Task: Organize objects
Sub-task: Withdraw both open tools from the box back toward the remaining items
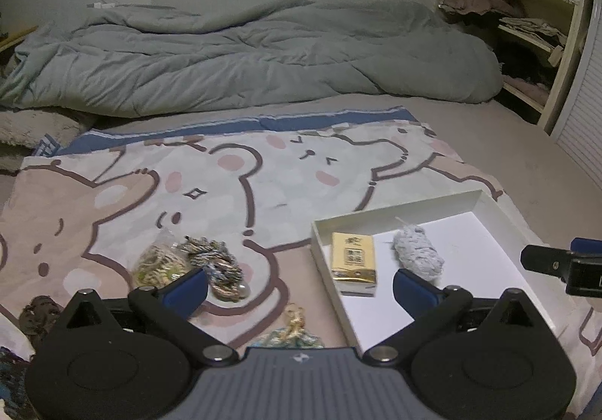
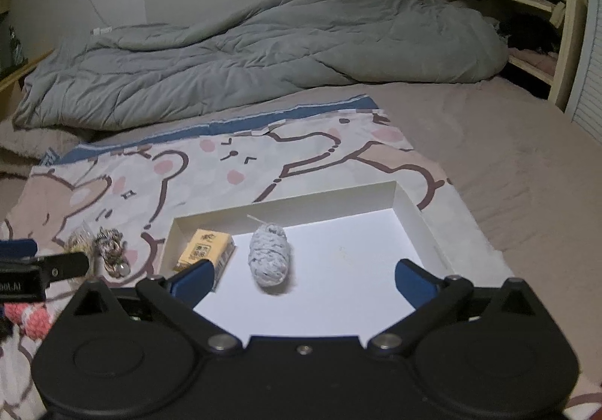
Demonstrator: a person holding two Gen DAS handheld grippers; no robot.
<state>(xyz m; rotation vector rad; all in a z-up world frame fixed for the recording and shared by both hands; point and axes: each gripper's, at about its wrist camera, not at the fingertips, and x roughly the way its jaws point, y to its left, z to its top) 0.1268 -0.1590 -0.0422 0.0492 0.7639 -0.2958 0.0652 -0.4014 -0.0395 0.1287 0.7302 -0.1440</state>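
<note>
Yarn skein lies clear in tray; gold packet partly behind claw finger.

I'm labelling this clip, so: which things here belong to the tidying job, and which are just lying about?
Job:
white box
yellow packet, in the box
grey yarn ball, in the box
braided cords, on the bear blanket

Lying about:
grey duvet
wall shelves
</note>
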